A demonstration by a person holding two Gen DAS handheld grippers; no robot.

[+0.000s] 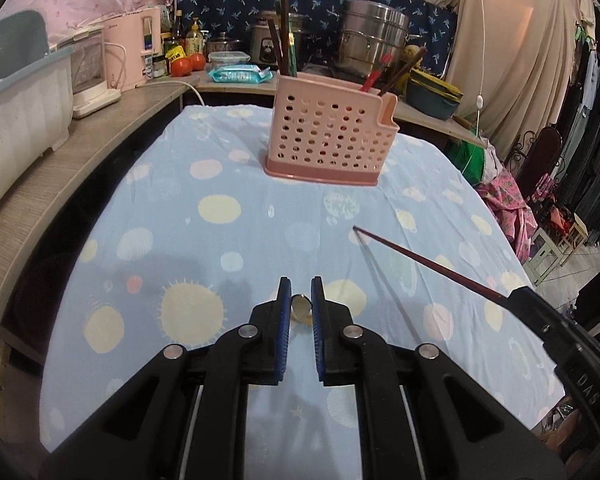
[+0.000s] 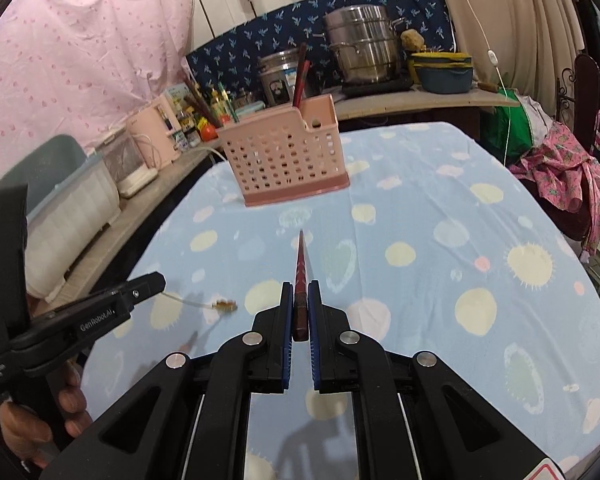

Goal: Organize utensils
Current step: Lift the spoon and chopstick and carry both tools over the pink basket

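Observation:
A pink perforated utensil caddy (image 1: 328, 140) (image 2: 288, 160) stands upright at the far end of the table, with chopsticks sticking out of it. My left gripper (image 1: 300, 282) is shut on a small metal spoon-like utensil (image 1: 301, 308). In the right wrist view that utensil (image 2: 220, 304) juts out from the left gripper (image 2: 156, 280) above the cloth. My right gripper (image 2: 300, 284) is shut on a dark red chopstick (image 2: 301, 264) that points towards the caddy. The left wrist view shows the same chopstick (image 1: 428, 264) reaching in from the right gripper (image 1: 516, 294). Both grippers hover above the table.
A blue cloth with pale dots (image 1: 220, 240) covers the table. A wooden counter (image 1: 60, 168) along the left holds a white bin (image 1: 16, 120) and a pink appliance (image 1: 128, 52). Steel pots (image 2: 360, 44) stand behind the caddy. Clothes (image 2: 560, 172) hang past the right edge.

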